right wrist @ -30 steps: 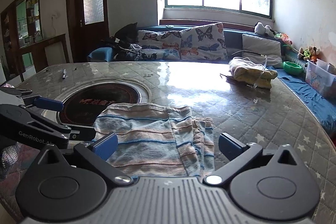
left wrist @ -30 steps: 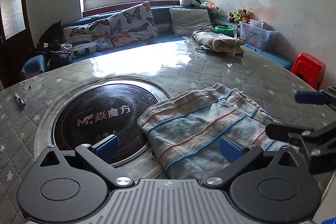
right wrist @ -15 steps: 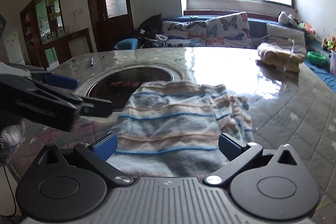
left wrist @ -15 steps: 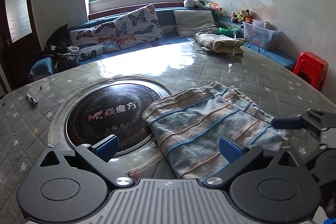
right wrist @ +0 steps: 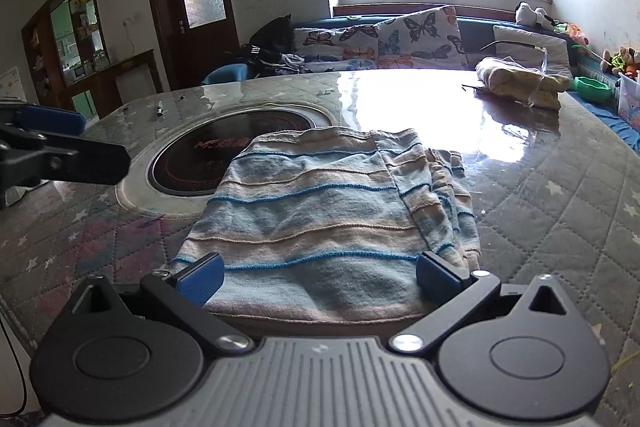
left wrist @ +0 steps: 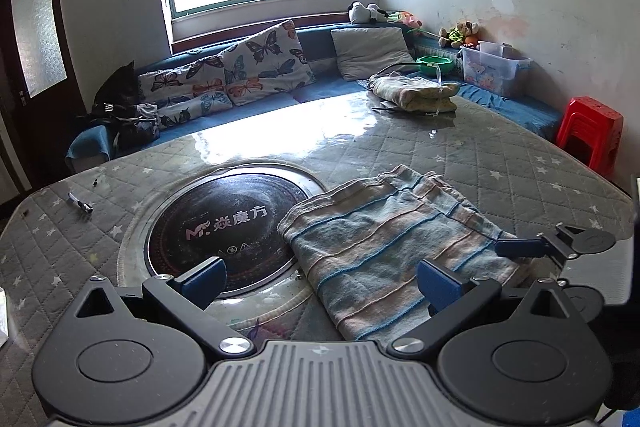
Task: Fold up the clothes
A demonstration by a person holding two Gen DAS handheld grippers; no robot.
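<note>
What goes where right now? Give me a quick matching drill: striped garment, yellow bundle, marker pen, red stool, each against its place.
Things:
1. striped garment
2. yellow bundle
3. marker pen
4. red stool

Places:
A. floor beside the table, by the wall
B. table's far edge, near the sofa
C. partly overlapping the round cooktop
D. table, left of the cooktop

Pairs: 1-C, 2-B, 3-D, 4-A

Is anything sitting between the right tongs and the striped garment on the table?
Nothing visible does. The right tongs are open right over the near edge of the striped garment. The left tongs sit off to the side, clear of that path.
</note>
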